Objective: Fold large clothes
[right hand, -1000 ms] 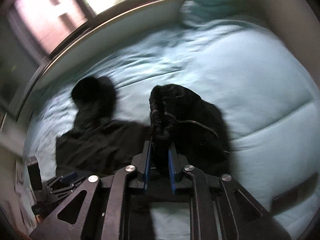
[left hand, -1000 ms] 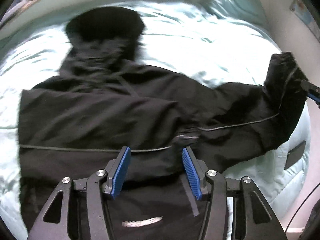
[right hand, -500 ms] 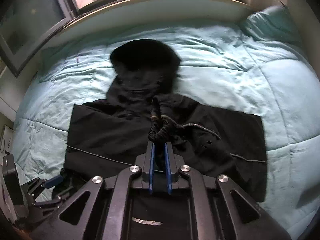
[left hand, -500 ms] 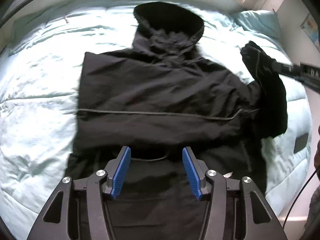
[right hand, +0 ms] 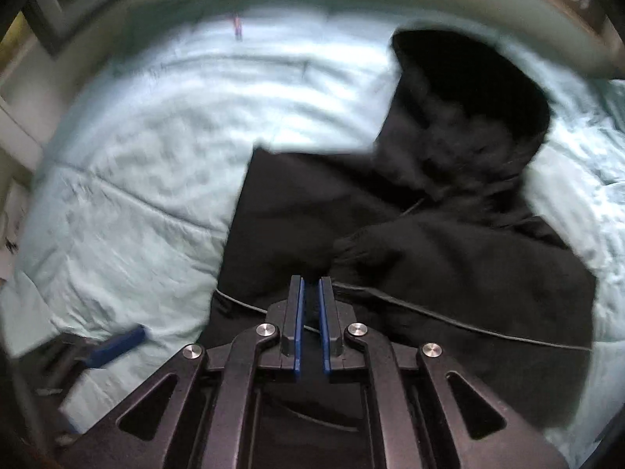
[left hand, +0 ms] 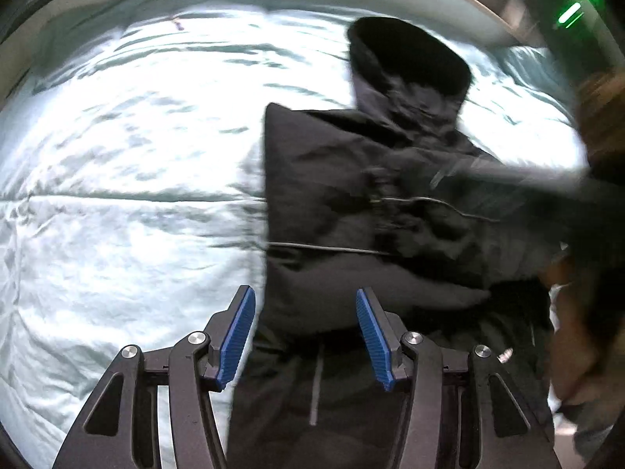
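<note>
A black hooded jacket (left hand: 351, 211) lies on the light teal bed cover, hood (left hand: 410, 58) toward the far side. Its right sleeve (right hand: 375, 250) is folded across the body, cuff near the middle. My left gripper (left hand: 304, 332) is open and empty, hovering over the jacket's lower left edge. My right gripper (right hand: 309, 312) has its jaws nearly closed with a narrow gap and nothing between them; it sits just short of the sleeve cuff. The left gripper's blue finger (right hand: 117, 346) shows blurred at the lower left of the right wrist view.
The teal duvet (left hand: 117, 203) covers the bed all around the jacket. A pale headboard or wall edge (right hand: 195, 8) curves along the far side. A person's arm (left hand: 578, 258) shows blurred at the right edge of the left wrist view.
The right gripper carried the sleeve inward over the jacket body and let it go; the cuff now lies on the body. Both cameras shifted left, so the jacket sits further right in view.
</note>
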Demonstrator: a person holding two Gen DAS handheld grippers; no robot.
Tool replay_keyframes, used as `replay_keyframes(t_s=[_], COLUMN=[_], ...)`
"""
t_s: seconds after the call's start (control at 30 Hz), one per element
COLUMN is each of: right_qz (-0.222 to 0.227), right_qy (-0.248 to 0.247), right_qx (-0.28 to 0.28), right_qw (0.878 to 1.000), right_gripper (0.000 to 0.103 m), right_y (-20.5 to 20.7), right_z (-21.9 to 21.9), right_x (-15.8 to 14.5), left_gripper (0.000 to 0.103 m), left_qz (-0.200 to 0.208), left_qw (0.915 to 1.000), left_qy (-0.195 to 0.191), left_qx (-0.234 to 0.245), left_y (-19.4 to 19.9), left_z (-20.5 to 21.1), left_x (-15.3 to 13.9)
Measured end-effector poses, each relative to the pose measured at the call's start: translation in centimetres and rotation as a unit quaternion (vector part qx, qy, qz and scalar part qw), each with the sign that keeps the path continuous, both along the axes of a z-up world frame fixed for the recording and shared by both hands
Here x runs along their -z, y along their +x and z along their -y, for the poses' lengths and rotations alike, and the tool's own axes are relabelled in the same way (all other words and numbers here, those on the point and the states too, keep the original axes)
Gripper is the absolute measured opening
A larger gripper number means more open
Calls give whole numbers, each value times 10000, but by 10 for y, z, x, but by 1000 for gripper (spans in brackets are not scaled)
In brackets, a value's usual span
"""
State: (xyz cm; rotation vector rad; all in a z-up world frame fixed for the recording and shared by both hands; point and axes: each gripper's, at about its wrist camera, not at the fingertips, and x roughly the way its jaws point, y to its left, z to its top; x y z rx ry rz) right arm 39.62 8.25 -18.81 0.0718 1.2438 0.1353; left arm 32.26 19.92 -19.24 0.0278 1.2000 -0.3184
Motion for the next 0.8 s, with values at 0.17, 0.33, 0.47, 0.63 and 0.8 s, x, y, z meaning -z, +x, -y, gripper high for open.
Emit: replay_keyframes(t_s=[0.17,0.33,0.47,0.63,0.8], right_qz=[-872,-443,167,271,-135], right_qy=[448,822,79,-748,-420], right_qx=[41,-161,314,1398,2250], right_qw=[9952,9955,9993,9870,9734], right_gripper=[9,41,65,65,64], right_y=[17,-6,-40,-82,-107], right_z=[10,51,121,228,290], right_x=[72,34,-2,-10,15], left_gripper=[56,56,56,56,56], left_qz=[-98,-214,-314,-722,-1276], left_qw=[9996,9992,9954,9894,9829], left_qy=[86,-317,-767,-1108,-1241], left_qx=[-269,98,488,604,474], left_y=[1,11,35,66,91], left_z=[-12,12,51,88,110], left_x=[17,25,32,57,97])
